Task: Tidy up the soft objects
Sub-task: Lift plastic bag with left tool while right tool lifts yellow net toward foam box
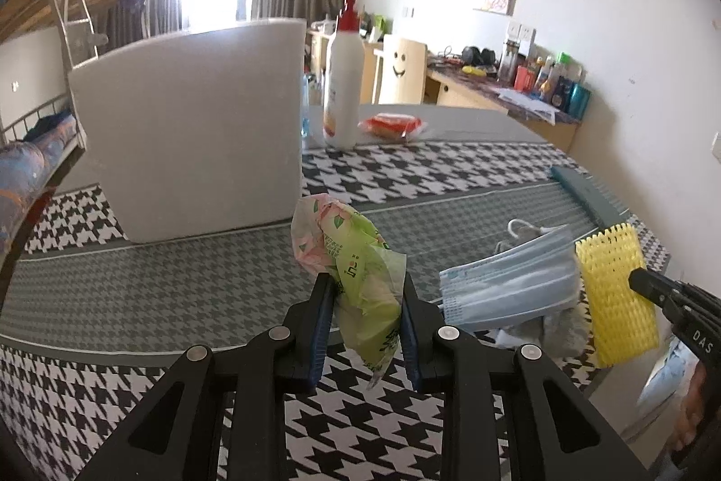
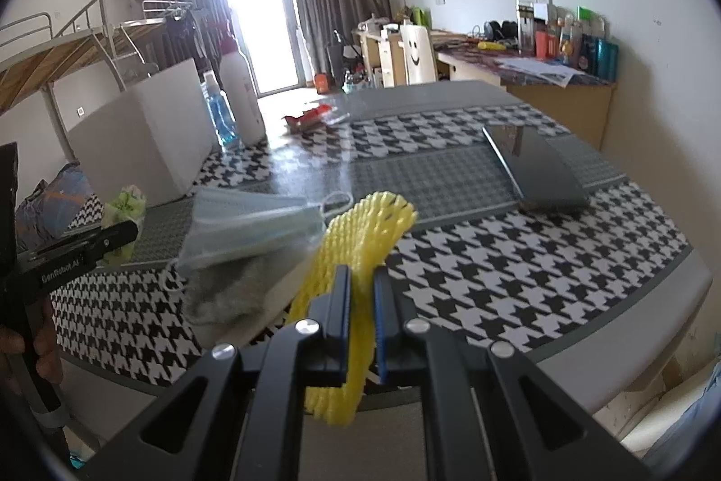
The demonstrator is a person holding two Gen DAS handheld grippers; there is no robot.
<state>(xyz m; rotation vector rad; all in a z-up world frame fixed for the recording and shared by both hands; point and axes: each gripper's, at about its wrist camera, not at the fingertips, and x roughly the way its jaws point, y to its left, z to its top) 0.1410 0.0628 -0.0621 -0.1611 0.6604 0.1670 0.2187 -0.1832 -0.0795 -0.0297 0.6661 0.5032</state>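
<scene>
Between the blue pads of the left hand-held gripper [image 1: 367, 323], held above the houndstooth desk [image 1: 135, 291], hangs a crumpled green-and-pink tissue pack [image 1: 356, 269] that looks light, limp and slick, so a pinch across its bunched middle seems safest. The right hand-held gripper [image 2: 361, 318] is closed on a yellow foam net sleeve [image 2: 356, 255], springy and crushable, lifted just beside the blue face masks [image 2: 252, 228]. Only the left view shows the tissue pack's pinch clearly; only the right view shows the grey cloth [image 2: 225, 287] under the masks and the dark flat case [image 2: 536, 170] beyond.
</scene>
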